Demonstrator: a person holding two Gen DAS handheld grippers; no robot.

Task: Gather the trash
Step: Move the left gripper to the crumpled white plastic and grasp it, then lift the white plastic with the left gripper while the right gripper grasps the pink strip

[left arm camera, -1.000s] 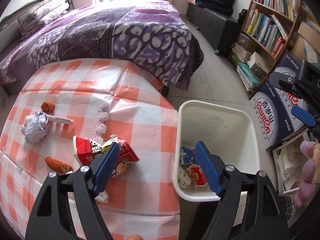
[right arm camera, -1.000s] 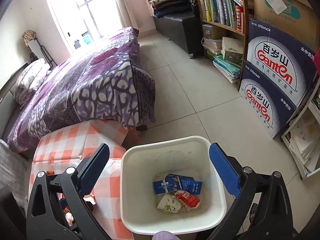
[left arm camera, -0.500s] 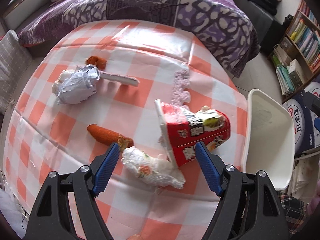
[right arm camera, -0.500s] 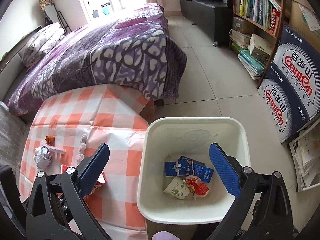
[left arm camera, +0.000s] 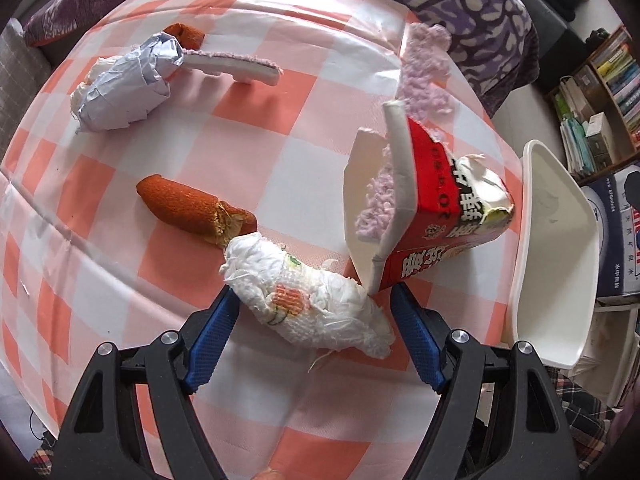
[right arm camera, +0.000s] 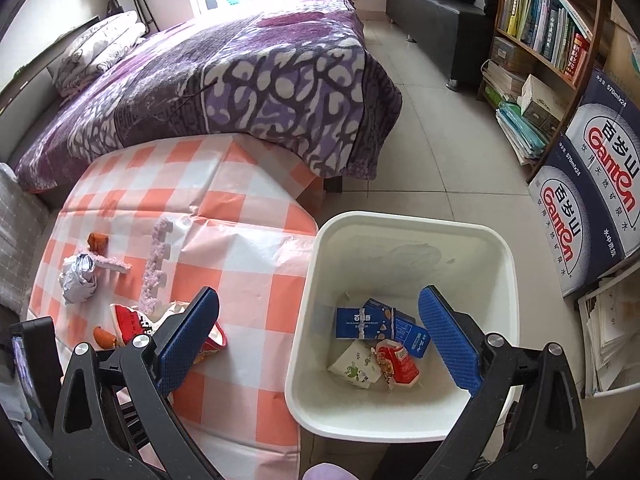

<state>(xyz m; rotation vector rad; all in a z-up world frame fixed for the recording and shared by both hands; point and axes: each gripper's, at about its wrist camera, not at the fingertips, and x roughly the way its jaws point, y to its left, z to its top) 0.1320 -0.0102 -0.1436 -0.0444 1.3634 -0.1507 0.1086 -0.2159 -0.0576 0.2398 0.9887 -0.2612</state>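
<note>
Orange sausage pieces (left arm camera: 188, 208): two; paper wads (left arm camera: 312, 304): two.

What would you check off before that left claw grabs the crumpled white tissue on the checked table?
1. Left gripper jaws apart: ok.
2. Crumpled tissue lies between the jaws: ok.
3. Pads touching the tissue: cannot tell.
4. Red noodle cup clear of the right-hand pad: not ok, its corner sits close.
5. White bin beside the table, open, with room: ok.
6. Right gripper empty, out of the way over the bin: ok.
</note>
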